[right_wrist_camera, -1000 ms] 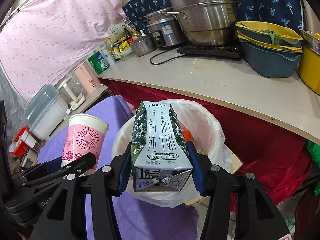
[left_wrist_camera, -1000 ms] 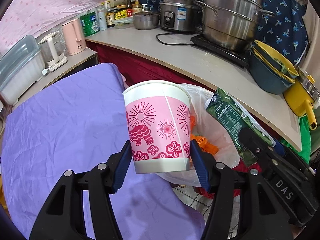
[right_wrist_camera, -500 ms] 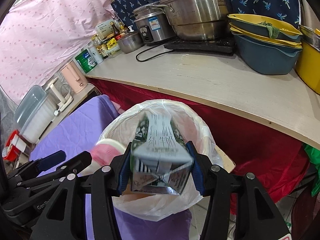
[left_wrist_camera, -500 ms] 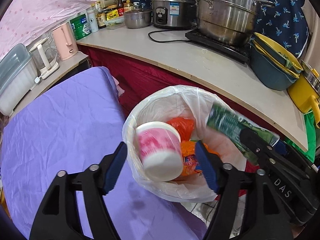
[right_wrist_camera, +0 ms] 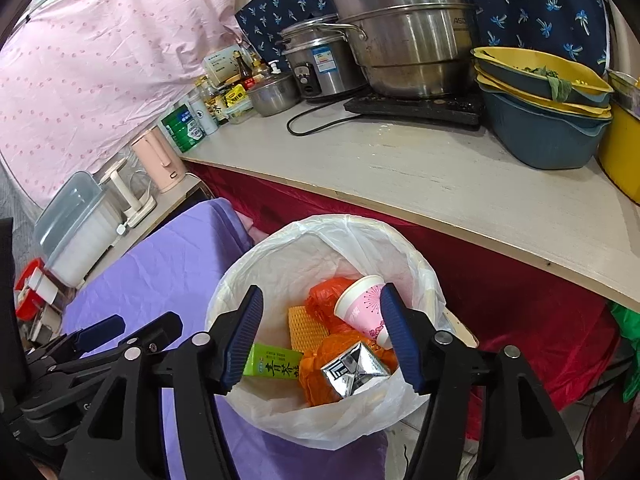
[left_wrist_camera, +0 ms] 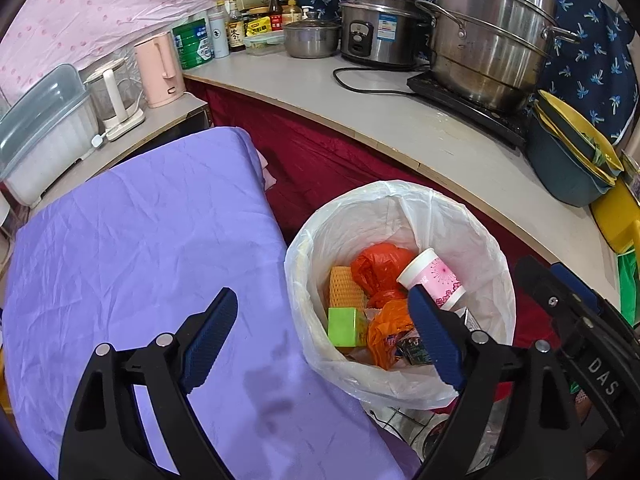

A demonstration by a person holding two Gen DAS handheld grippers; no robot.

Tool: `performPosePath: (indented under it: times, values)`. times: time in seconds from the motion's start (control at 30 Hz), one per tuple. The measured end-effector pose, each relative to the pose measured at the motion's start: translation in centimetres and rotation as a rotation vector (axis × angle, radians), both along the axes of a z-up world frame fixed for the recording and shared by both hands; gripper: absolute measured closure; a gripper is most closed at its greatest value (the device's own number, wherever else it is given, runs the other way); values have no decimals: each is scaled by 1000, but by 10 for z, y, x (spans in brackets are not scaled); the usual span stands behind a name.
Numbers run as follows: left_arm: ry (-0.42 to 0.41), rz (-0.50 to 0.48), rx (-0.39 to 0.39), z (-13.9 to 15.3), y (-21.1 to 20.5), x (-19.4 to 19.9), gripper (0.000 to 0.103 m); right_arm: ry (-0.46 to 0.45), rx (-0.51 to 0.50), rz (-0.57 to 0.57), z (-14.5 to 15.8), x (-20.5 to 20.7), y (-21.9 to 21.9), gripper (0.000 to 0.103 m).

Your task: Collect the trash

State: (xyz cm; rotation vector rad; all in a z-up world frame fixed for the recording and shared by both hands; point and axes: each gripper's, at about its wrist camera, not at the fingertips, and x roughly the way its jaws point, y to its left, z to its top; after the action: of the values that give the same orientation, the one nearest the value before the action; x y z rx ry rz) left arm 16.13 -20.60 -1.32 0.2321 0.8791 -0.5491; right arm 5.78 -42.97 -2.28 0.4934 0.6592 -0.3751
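Right-wrist view, table: my purple cloth-covered table (right_wrist_camera: 160,276) fills the left side, with no trash showing on the part I can see.
Bin: one round waste bin lined with a white plastic bag (right_wrist_camera: 280,264) stands just beside the table edge, below the pale counter (right_wrist_camera: 460,176).
Left gripper: my left gripper (left_wrist_camera: 320,336) hangs over the gap between table and bin, jaws spread wide, holding nothing.
Right gripper: my right gripper (right_wrist_camera: 320,336) hovers directly above the bin mouth, jaws equally wide apart and empty.
Cup: one pink-and-white paper cup with a flower print (right_wrist_camera: 362,310) lies tilted inside the bin, leaning on the orange bags.
Carton: one milk carton with its folded silver base facing up (right_wrist_camera: 354,370) sits on the pile (only the base shows from here).
Other contents: one green drink box (right_wrist_camera: 274,364), one yellow ribbed piece (right_wrist_camera: 306,326) and two crumpled orange plastic bags (right_wrist_camera: 326,304), as far as I can count.
Step in hand: both drops look finished, I judge, so I should lift both grippers straight up with the jaws apart.
Care: I should keep my fingers (right_wrist_camera: 400,340) off the loose liner rim, since snagging it could drag the bag out or tip the bin.
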Motion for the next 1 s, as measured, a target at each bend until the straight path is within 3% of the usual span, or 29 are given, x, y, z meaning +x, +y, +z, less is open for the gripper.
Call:
performPosePath:
  times: [0.53,0.8,1.0]
  values:
    - [-33,59,6,11,33,-12,15,9,-90,47,20,-14,39,31]
    - [-48,103,16,14,57,-18,13,14,-155,64,31,-21,61,19]
    - [-57,134,22,17,73,-25,13,19,-152,57,33,-29,67,18]
